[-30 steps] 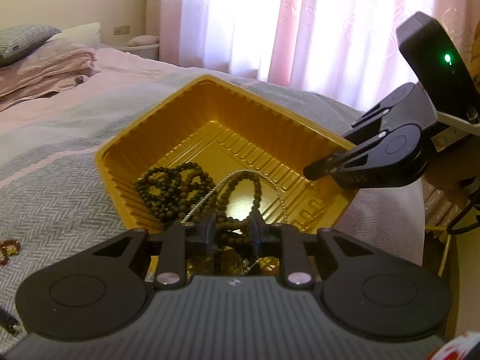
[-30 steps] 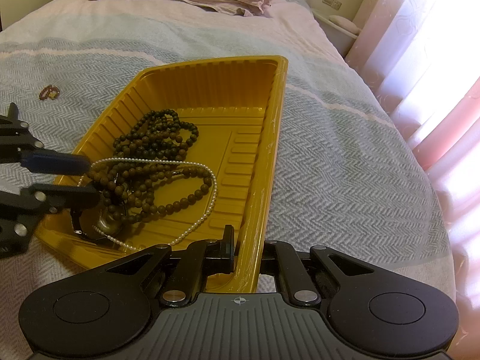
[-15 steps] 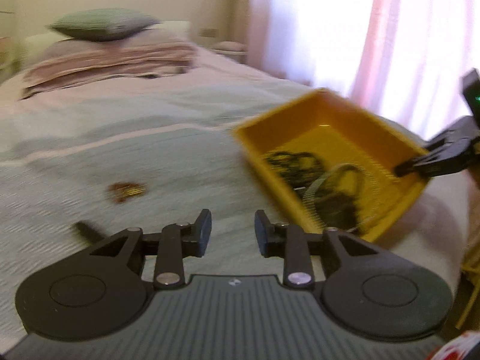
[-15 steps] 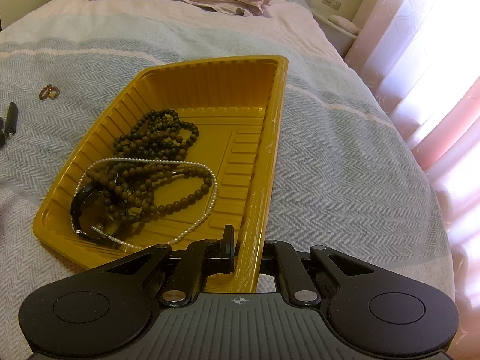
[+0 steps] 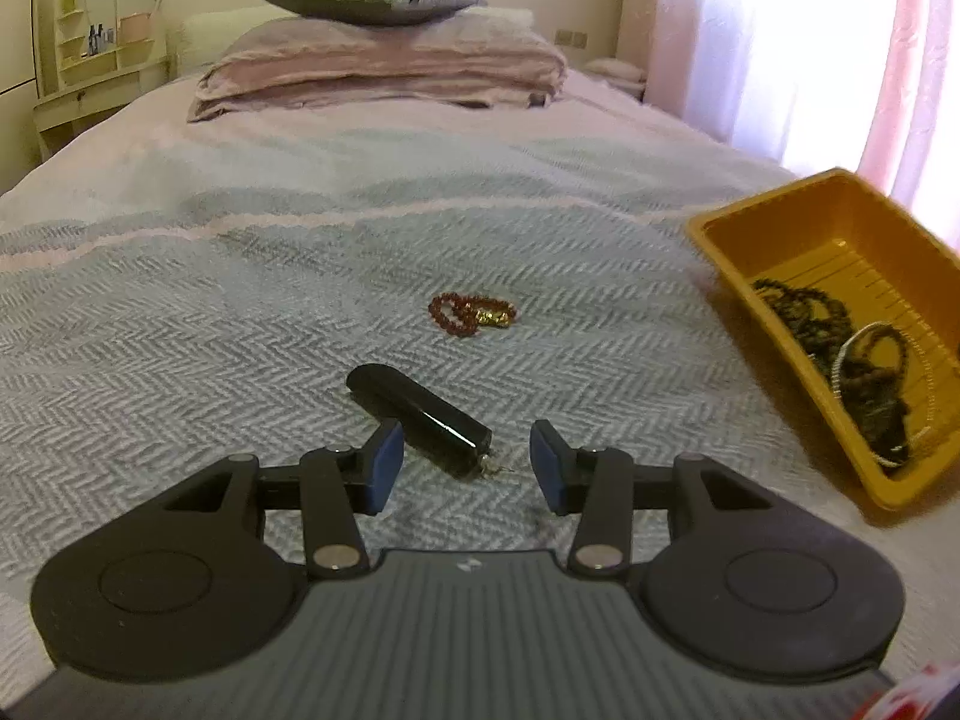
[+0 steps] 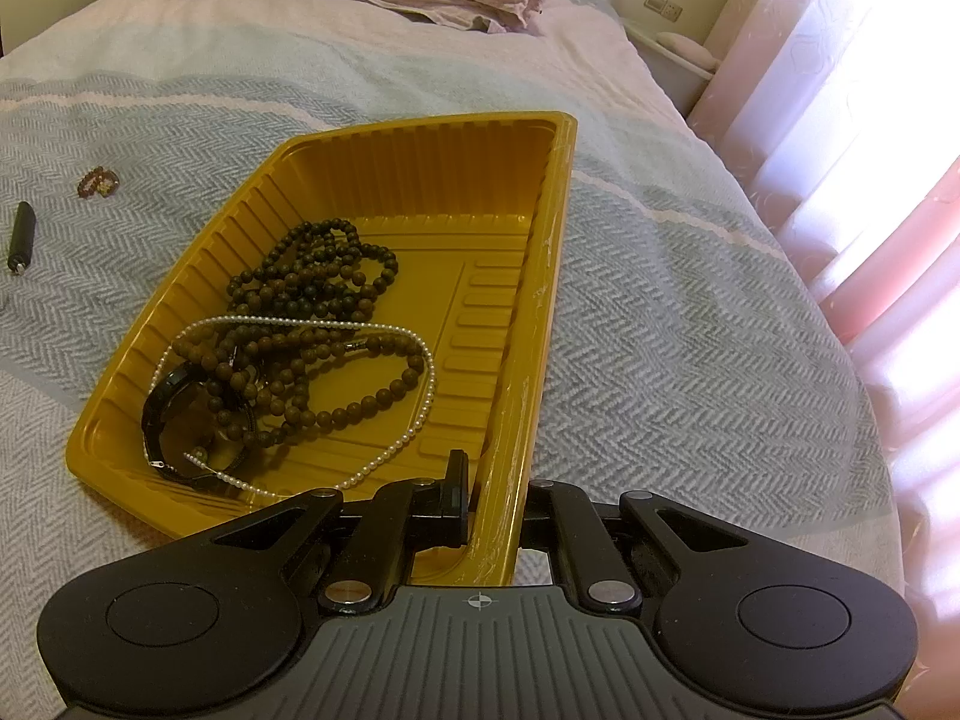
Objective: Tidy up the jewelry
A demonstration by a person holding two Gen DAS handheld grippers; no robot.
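A yellow plastic tray point(image 6: 528, 312) lies on the bed and holds dark bead necklaces point(image 6: 312, 294), a thin pearl chain point(image 6: 420, 414) and a black bangle point(image 6: 159, 408). My right gripper point(image 6: 492, 510) is shut on the tray's near rim. My left gripper point(image 5: 462, 468) is open and empty, low over the bedspread, with a black cylinder point(image 5: 420, 414) lying between and just ahead of its fingertips. A red bead bracelet with a gold charm point(image 5: 471, 313) lies further ahead. The tray point(image 5: 780, 312) is to the left gripper's right.
The grey herringbone bedspread point(image 5: 210, 312) covers the bed. Folded blankets and a pillow point(image 5: 384, 60) are stacked at the head. Pink curtains point(image 6: 870, 120) hang on the right. The cylinder point(image 6: 21, 237) and bracelet point(image 6: 99, 183) show left of the tray.
My left gripper has left the tray, swung left over the bedspread and opened wider, now over the black cylinder. The right gripper and tray have not moved.
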